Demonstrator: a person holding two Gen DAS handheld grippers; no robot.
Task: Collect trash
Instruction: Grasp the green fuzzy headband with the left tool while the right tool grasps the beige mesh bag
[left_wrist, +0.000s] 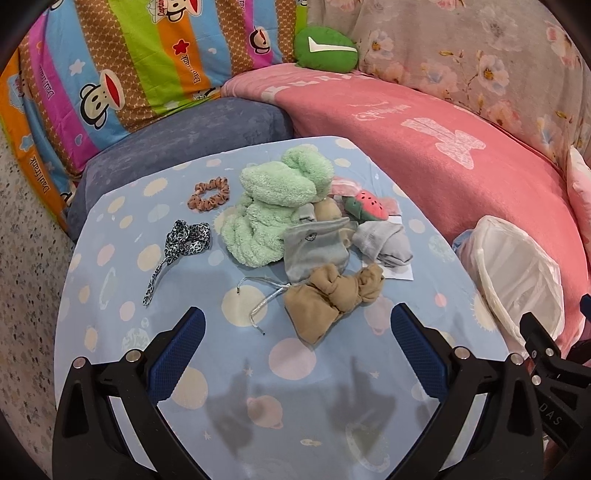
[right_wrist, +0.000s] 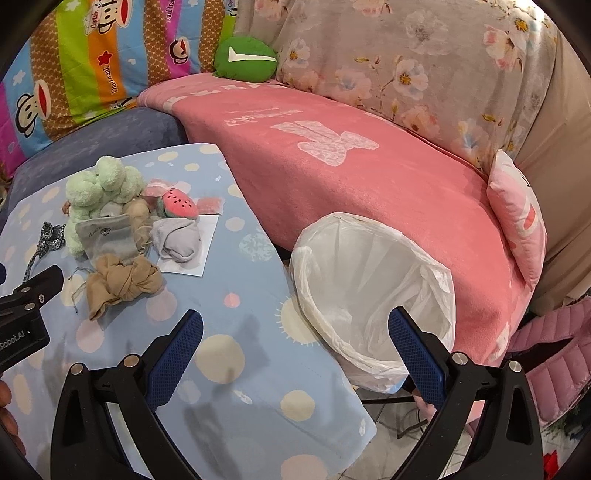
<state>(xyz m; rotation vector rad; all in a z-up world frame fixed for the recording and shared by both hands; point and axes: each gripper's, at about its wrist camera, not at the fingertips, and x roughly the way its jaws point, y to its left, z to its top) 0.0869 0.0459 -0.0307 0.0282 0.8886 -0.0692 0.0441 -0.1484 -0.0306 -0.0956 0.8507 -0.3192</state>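
Note:
A heap of small things lies on the blue spotted table (left_wrist: 258, 369): a knotted tan stocking (left_wrist: 332, 299), a grey drawstring pouch (left_wrist: 316, 247), a green fluffy cloth (left_wrist: 277, 206), grey socks (left_wrist: 384, 240), a watermelon toy (left_wrist: 369, 205) and white paper (left_wrist: 397, 273). The heap also shows in the right wrist view, with the tan stocking (right_wrist: 122, 284) nearest. A bin lined with a white bag (right_wrist: 369, 288) stands off the table's right edge. My left gripper (left_wrist: 297, 330) is open and empty, just short of the stocking. My right gripper (right_wrist: 295, 332) is open and empty, above the table edge beside the bin.
A brown scrunchie (left_wrist: 208, 194) and a leopard-print hair tie (left_wrist: 184, 240) lie left of the heap. A sofa with a pink blanket (right_wrist: 332, 166), a green cushion (right_wrist: 245, 59) and a pink pillow (right_wrist: 517, 214) runs behind. Speckled floor (left_wrist: 26, 258) lies to the left.

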